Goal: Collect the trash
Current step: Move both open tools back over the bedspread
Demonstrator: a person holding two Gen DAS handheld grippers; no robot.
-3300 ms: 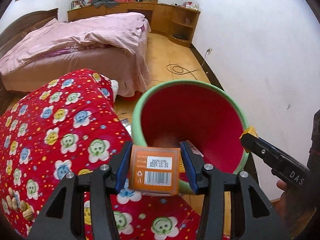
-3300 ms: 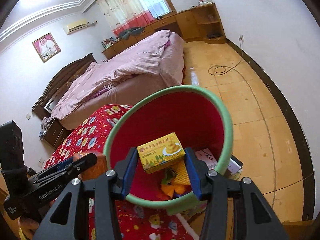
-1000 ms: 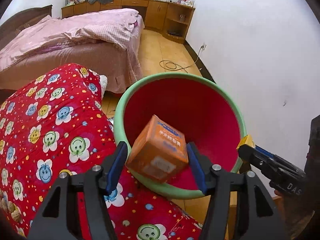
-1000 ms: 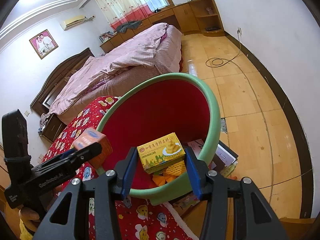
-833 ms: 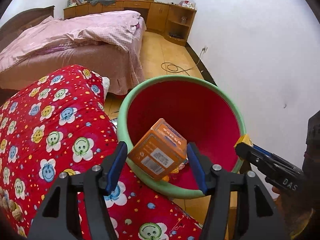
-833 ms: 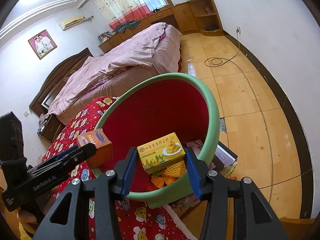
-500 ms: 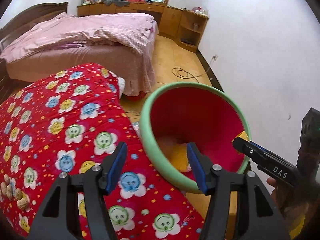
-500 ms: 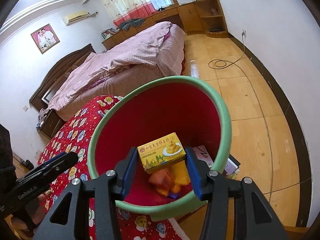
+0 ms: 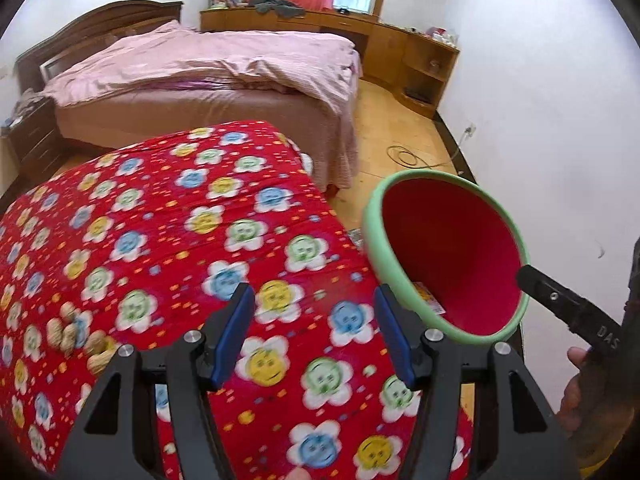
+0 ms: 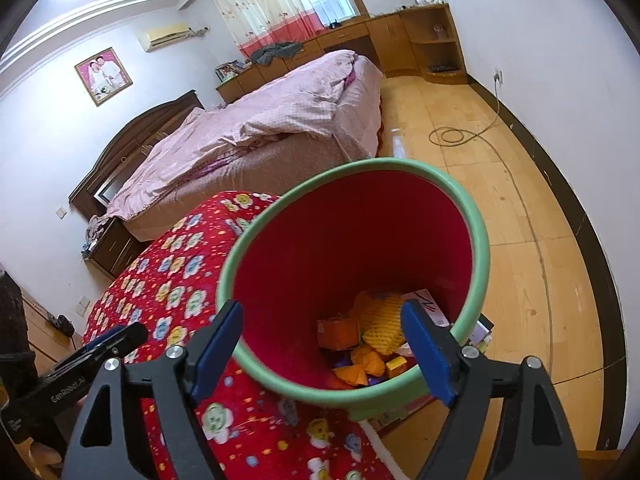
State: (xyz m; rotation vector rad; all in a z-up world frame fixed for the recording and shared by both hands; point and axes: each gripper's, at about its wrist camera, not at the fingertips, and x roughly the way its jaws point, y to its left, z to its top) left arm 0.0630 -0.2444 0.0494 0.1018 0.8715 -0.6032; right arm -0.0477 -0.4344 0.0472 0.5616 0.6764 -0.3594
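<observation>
**Both grippers empty beside the trash bin, peanuts left on the quilt**

The right gripper (image 10: 320, 344) hangs over the mouth of the bin (image 10: 478, 248), a red bucket with a green rim. Its 2 blue-padded jaws are opening, and nothing is between them. Directly below, at the bottom of the bin, lie collected pieces: an orange carton (image 10: 338, 332), a yellow foam net (image 10: 382, 322) and a small yellow box (image 10: 396, 366).

The left gripper (image 9: 314, 334) is spread and empty, pointing down at a red quilt (image 9: 160, 220) printed with flower faces. To its left on the quilt sits a small pile of peanuts (image 9: 74, 340), which looks like the next trash to collect. The bin stands just beside the quilt's right edge, on a wooden floor (image 10: 532, 264).

Risks from here, as a judgement:

1. The peanuts are small, round and loose. Wide jaws could pinch 1 and scatter the rest across the quilt.
2. The quilt is soft. Pads pressed down could catch fabric along with the shells.
3. The right gripper's lower jaw sits near the bin's rim; a careless pull back could tip the bin.
</observation>
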